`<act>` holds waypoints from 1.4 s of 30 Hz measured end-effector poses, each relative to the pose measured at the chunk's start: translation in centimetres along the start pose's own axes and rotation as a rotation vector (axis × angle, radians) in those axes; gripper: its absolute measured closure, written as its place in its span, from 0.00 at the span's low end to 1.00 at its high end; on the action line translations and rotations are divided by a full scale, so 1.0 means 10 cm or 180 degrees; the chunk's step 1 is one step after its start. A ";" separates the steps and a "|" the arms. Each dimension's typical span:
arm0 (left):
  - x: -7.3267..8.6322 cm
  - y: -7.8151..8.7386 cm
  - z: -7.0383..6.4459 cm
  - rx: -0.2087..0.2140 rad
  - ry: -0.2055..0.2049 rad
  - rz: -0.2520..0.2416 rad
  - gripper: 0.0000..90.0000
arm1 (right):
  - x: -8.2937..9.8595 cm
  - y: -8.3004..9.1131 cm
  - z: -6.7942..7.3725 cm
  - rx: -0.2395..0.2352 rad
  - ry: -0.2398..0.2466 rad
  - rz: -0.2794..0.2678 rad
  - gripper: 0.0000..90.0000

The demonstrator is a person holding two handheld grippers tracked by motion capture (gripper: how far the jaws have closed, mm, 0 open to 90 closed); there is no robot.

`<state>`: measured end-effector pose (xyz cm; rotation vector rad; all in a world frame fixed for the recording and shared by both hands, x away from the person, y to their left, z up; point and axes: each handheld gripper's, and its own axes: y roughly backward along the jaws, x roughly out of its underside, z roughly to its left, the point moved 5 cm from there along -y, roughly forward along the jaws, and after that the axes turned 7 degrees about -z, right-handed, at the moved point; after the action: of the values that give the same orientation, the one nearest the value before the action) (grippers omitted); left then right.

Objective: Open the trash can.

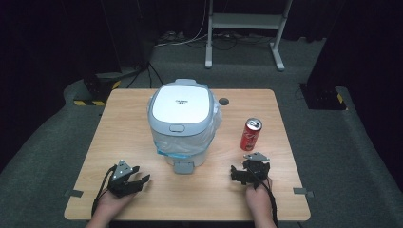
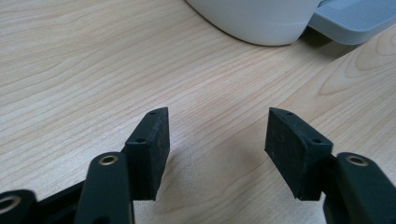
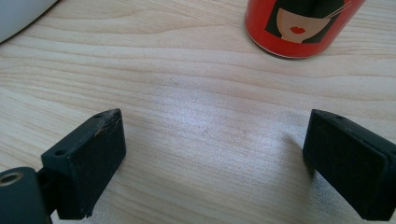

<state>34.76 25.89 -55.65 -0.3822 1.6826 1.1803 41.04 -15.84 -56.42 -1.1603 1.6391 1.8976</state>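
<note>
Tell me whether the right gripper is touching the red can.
Apart. In the right gripper view, bare table lies between the open right gripper and the red can ahead of it.

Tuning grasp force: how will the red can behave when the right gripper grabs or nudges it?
The red can stands upright, tall on a narrow base, so a high nudge would probably tip it; once down, it would roll. Its top looks opened, so it may be light and thin-walled, denting under hard squeeze. The right gripper is open, wide enough.
</note>
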 end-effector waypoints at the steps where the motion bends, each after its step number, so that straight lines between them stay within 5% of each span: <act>1: -0.01 0.00 0.00 0.0009 -0.0034 -0.0001 0.46 | 0.00 0.00 0.00 0.0000 -0.0002 -0.0001 0.06; 12: -0.15 -0.02 -0.19 0.0169 -0.0081 -0.0203 0.56 | 0.00 -0.01 0.00 -0.0036 0.0009 0.0017 0.04; 21: -0.30 -0.12 -0.33 0.0327 -0.0253 -0.0281 0.57 | 0.00 -0.01 0.00 -0.0045 0.0013 0.0027 0.03; 31: -0.44 -0.26 -0.48 0.0459 -0.0273 -0.0373 0.58 | -0.01 -0.02 0.00 -0.0048 0.0014 0.0028 0.03; 34: -0.48 -0.32 -0.57 0.0588 -0.0197 -0.0428 0.60 | -0.01 -0.02 0.00 -0.0047 0.0014 0.0031 0.03; 42: -0.55 -0.41 -0.76 0.0663 -0.0300 -0.0489 0.68 | -0.01 -0.02 0.00 -0.0046 0.0015 0.0032 0.02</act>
<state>35.99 16.15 -52.96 -0.3150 1.6448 0.8883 41.18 -15.76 -56.48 -1.1651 1.6393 1.9175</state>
